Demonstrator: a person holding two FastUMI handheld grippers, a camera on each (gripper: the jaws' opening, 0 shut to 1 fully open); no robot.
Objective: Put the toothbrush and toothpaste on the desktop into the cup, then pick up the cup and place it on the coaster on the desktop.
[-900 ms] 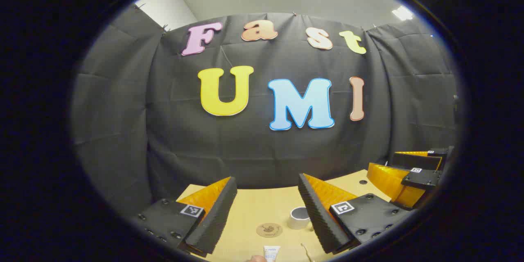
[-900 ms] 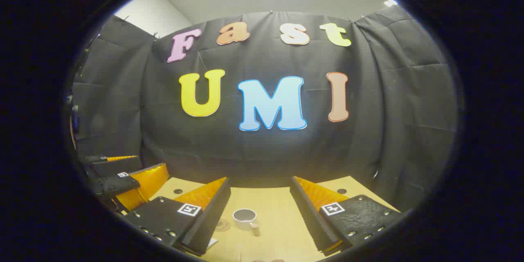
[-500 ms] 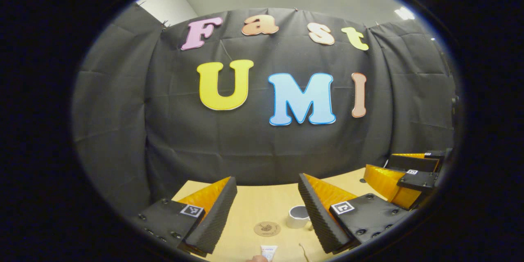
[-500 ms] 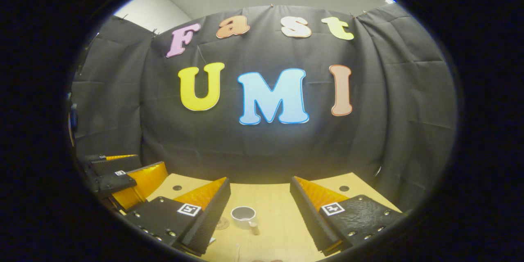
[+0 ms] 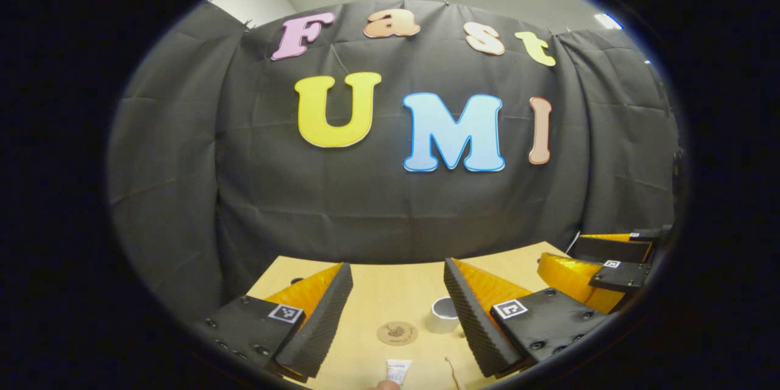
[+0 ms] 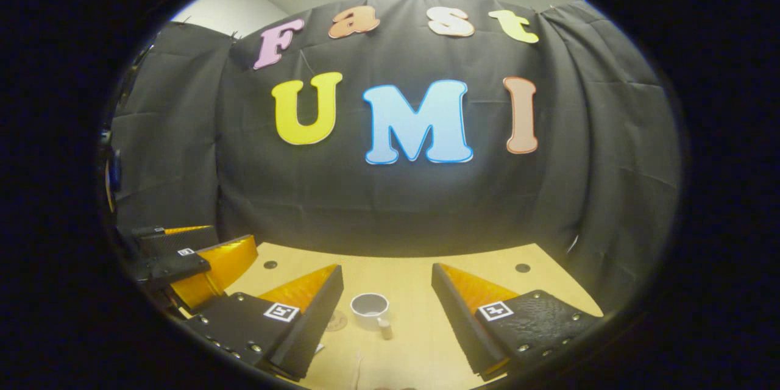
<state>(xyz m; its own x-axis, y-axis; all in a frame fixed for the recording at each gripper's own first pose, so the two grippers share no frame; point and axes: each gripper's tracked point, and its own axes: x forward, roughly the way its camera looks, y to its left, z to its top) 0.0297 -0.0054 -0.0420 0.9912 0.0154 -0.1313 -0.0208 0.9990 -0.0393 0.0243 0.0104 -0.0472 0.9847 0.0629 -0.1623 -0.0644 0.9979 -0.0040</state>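
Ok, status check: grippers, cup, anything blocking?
Left gripper and right gripper: jaws open, empty. Cup upright, empty, beside coaster. Toothpaste on desktop. Nothing blocking.

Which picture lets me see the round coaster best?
The left gripper view: the coaster lies whole on the desk between the open fingers, beside the cup. In the right gripper view, just a sliver of it peeks from behind a finger, left of the cup.
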